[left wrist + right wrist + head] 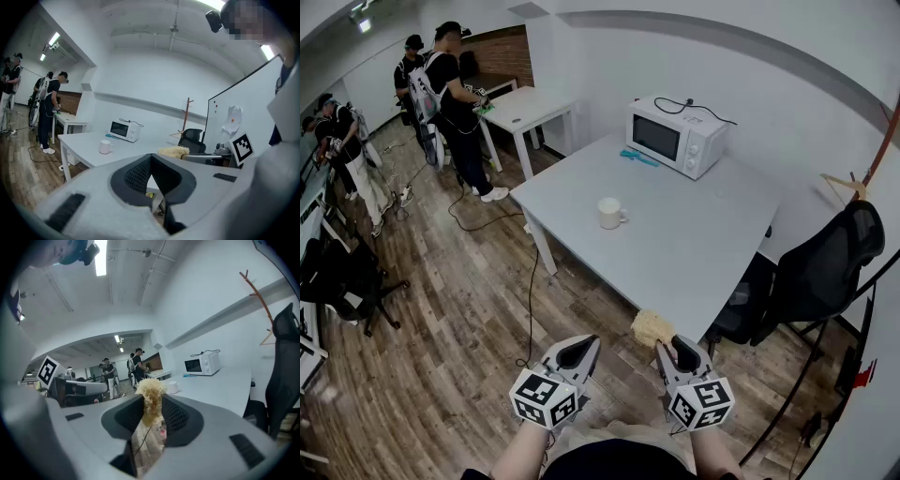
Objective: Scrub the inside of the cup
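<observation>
Clamping the scrubber (652,327), the right claw (664,349) has the cup (610,213) at eleven o'clock, well apart on the bench (712,234); left claw (584,345) closed, empty.

The cup (610,213) is a small mug of white or pale cream colour. It stands upright with its mouth up on the grey table (703,244), about in the middle of the top and well apart from the scrubber. In the head view its handle points to the right. From this far I cannot tell what its inside looks like. The scrubber (150,389) is a pale yellow, fibrous tuft, maybe a loofah. It is pinched between the jaws of the right gripper (153,405) and sticks out beyond their tips, near the table's near edge
</observation>
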A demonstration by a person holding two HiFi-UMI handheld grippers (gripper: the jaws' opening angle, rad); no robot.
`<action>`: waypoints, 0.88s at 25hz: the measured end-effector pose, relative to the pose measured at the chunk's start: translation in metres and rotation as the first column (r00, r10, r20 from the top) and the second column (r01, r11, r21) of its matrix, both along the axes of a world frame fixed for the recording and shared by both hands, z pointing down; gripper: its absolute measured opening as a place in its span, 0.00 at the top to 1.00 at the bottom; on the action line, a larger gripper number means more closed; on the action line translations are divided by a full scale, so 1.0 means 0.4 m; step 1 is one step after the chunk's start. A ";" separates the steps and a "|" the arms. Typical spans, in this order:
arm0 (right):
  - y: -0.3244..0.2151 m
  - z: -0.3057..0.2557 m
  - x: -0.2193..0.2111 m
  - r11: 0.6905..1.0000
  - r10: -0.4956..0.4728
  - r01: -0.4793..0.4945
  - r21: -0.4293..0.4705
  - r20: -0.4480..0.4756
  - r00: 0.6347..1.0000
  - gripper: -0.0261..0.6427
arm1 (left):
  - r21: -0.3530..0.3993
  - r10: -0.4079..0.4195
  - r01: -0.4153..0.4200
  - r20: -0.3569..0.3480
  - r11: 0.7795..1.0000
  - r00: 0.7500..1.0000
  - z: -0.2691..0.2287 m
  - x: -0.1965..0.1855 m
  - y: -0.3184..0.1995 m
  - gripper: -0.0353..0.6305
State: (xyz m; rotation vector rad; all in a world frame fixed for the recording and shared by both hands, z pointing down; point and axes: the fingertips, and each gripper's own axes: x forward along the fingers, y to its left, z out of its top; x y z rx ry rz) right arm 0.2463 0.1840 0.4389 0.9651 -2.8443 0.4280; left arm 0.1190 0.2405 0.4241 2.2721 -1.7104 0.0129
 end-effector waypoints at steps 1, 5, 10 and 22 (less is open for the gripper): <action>0.006 -0.006 0.002 1.000 -0.003 0.003 0.009 -0.002 1.000 0.77 | -0.006 0.006 -0.006 0.007 1.000 1.000 0.001 0.010 0.004 0.92; 0.022 -0.024 0.014 0.999 -0.001 0.001 0.035 0.000 1.000 0.77 | -0.013 0.020 -0.020 -0.005 1.000 1.000 0.003 0.037 0.016 0.92; 0.027 -0.030 0.033 0.999 0.001 0.000 0.043 -0.008 1.000 0.77 | 0.000 0.037 -0.037 -0.028 0.999 0.999 -0.001 0.064 0.008 0.92; 0.055 -0.038 0.036 0.998 -0.053 0.053 0.022 0.038 0.998 0.77 | -0.014 -0.039 0.038 -0.081 0.999 0.996 -0.002 0.026 0.025 0.92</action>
